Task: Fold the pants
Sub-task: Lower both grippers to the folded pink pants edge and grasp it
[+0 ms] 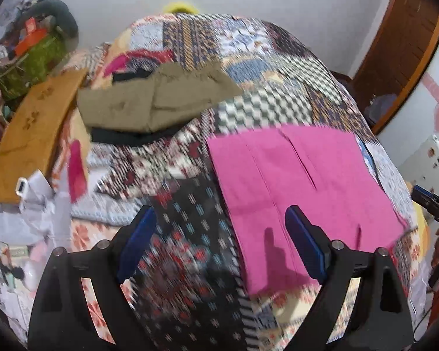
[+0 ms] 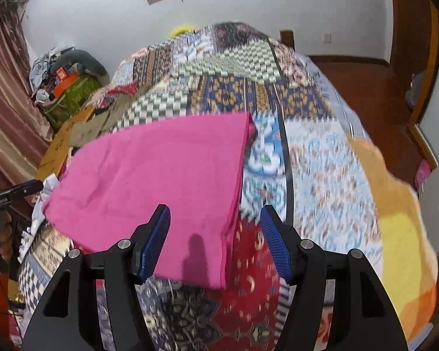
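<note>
Pink pants (image 1: 301,187) lie folded flat on the patchwork bedspread (image 1: 263,102). They also show in the right wrist view (image 2: 161,175). My left gripper (image 1: 219,219) is open and empty, above the pants' near left edge. My right gripper (image 2: 216,219) is open and empty, above the pants' near right corner. The right gripper's tip (image 1: 430,201) shows at the right edge of the left wrist view. The left gripper's tip (image 2: 17,193) shows at the left edge of the right wrist view.
A pile of folded clothes with a khaki piece (image 1: 149,102) on top sits at the bed's far left. A cardboard box (image 1: 32,134) and clutter (image 1: 29,58) stand left of the bed. A yellow-orange blanket (image 2: 401,228) lies on the bed's right side.
</note>
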Tool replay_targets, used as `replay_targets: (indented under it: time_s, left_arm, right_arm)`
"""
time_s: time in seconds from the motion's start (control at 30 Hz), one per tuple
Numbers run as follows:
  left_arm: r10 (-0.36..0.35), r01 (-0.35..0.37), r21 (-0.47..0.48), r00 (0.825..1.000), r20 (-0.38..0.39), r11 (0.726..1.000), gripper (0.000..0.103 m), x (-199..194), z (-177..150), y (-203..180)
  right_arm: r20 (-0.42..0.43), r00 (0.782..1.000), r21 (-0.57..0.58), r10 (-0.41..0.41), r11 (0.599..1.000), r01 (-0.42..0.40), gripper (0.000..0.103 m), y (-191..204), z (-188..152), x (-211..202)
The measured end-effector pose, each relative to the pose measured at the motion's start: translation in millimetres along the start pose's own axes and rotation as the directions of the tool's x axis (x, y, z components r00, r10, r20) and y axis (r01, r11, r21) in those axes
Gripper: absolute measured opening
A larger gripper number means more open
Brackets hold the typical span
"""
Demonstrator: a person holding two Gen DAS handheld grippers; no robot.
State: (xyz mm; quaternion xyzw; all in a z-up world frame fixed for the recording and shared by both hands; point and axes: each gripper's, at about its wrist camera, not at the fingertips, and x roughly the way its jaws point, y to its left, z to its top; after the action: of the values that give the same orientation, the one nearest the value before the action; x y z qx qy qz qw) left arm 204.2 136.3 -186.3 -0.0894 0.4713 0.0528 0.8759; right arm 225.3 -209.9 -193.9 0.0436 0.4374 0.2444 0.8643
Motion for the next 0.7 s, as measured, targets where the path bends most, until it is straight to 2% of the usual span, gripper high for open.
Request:
replay_targets:
  time_s: [0.13, 0.27, 0.47, 0.7]
  left_arm:
    - [0.023, -0.022, -0.022, 0.999, 0.029, 1.0, 0.09, 12.4, 30.0, 8.7]
    - [0.044, -0.043, -0.024, 0.999, 0.022, 0.999, 0.09, 36.8, 52.4, 10.6]
    - [0.058, -0.059, -0.006, 0.998, -0.023, 0.998, 0.089, 77.9, 68.4, 8.6]
    - [0.035, -0.036, -0.009, 0.993, -0.11, 0.999, 0.085, 119.6, 71.3, 12.0]
  right_arm:
    - [0.024, 1.0, -0.029, 0.001, 1.0, 0.0, 0.06, 5.2, 23.0, 9.5]
    - [0.028, 1.0, -0.052, -0.003, 0.999, 0.004, 0.06, 6.9, 43.3, 29.6]
    - [0.003, 1.0, -0.058, -0.008, 0.998, 0.008, 0.06, 1.6, 66.0, 64.6]
    - [-0.044, 0.999, -0.048, -0.024, 0.999, 0.022, 0.06, -15.8, 88.0, 112.1]
